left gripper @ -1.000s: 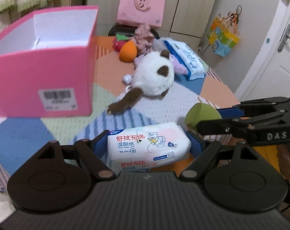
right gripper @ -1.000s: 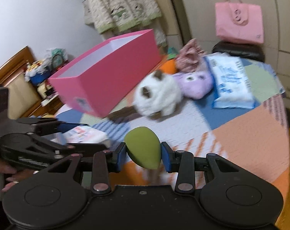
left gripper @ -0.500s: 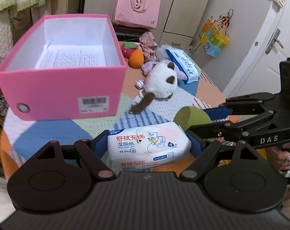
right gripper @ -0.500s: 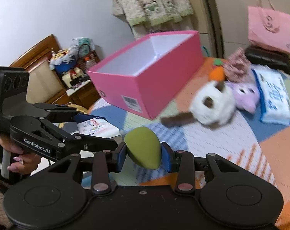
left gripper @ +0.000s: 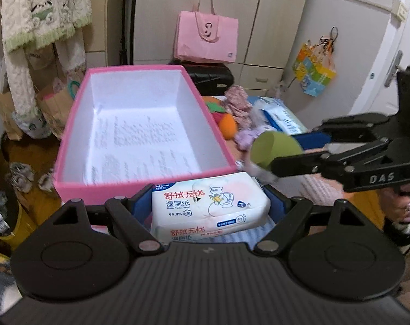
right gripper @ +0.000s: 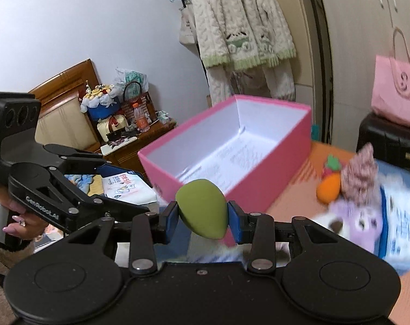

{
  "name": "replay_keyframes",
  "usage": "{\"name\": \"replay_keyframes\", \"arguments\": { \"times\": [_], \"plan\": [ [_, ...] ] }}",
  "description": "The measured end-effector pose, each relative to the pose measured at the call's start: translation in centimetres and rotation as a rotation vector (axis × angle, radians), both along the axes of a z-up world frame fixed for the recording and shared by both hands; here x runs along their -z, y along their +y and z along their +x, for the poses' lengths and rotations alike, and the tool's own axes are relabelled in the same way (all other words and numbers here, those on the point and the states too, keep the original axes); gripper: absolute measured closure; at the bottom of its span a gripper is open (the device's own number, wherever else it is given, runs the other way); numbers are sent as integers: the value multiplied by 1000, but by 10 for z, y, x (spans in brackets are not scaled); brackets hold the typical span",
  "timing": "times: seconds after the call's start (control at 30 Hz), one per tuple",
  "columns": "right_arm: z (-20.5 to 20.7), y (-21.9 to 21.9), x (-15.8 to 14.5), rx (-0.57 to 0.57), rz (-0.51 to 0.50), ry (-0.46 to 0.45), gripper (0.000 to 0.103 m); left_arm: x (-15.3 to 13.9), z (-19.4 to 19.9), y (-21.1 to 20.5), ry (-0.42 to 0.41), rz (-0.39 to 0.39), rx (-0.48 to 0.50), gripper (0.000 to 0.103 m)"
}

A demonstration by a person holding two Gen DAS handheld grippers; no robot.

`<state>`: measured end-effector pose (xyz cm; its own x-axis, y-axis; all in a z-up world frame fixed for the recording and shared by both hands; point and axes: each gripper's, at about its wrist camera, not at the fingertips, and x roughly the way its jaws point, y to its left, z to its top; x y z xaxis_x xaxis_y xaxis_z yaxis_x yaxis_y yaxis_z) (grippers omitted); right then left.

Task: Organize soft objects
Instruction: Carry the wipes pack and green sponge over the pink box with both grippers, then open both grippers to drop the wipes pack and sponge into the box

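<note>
My left gripper (left gripper: 207, 205) is shut on a white wet-wipes pack (left gripper: 210, 208) and holds it just in front of the near wall of the open pink box (left gripper: 77, 108). My right gripper (right gripper: 202, 218) is shut on a green egg-shaped sponge (right gripper: 202, 208), held up beside the box's near corner (right gripper: 294, 140). The sponge (left gripper: 275, 149) and right gripper also show at the right of the left wrist view. The left gripper with the wipes pack (right gripper: 126, 189) shows at the left of the right wrist view. The box holds only a printed white sheet.
On the patchwork table behind the box lie an orange carrot plush (right gripper: 328, 188), a purple plush (right gripper: 359, 222), a patterned cloth toy (left gripper: 237, 100) and a blue tissue pack (left gripper: 281, 116). A pink bag (left gripper: 206, 38) stands on a black case at the back. Knitted clothes (right gripper: 245, 27) hang on the wall.
Both grippers have risen and moved toward the pink box with their loads. I now look down into the box, and the white cat plush is almost hidden behind the grippers.
</note>
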<state>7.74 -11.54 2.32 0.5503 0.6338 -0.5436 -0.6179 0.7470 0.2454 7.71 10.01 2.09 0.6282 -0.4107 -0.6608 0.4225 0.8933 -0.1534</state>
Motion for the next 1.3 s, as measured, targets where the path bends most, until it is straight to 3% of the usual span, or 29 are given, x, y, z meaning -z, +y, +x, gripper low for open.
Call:
{"name": "replay_keyframes", "arguments": {
  "times": [0.1,0.2,0.27,0.43,0.73,0.93,1.13,1.3],
  "plan": [
    [17,5,-8,-5,-21,-40,58,0,22,3,-18,17,-4,21],
    [27,14,-10,-58,-44,-173,58,4,50,9,10,-15,-11,21],
    [38,21,-7,-40,-74,-194,58,8,65,10,18,-9,-15,21],
    [66,45,-4,-79,-210,-238,58,28,105,1,48,145,-23,20],
    [141,96,10,-256,-505,-171,58,48,152,-1,128,259,84,20],
    [166,111,28,-391,-587,-50,58,48,166,-4,197,300,191,20],
    [175,126,41,-455,-639,-29,58,47,172,-5,203,340,243,20],
    [184,130,54,-500,-666,-12,58,54,165,-12,167,419,292,20]
  ]
}}
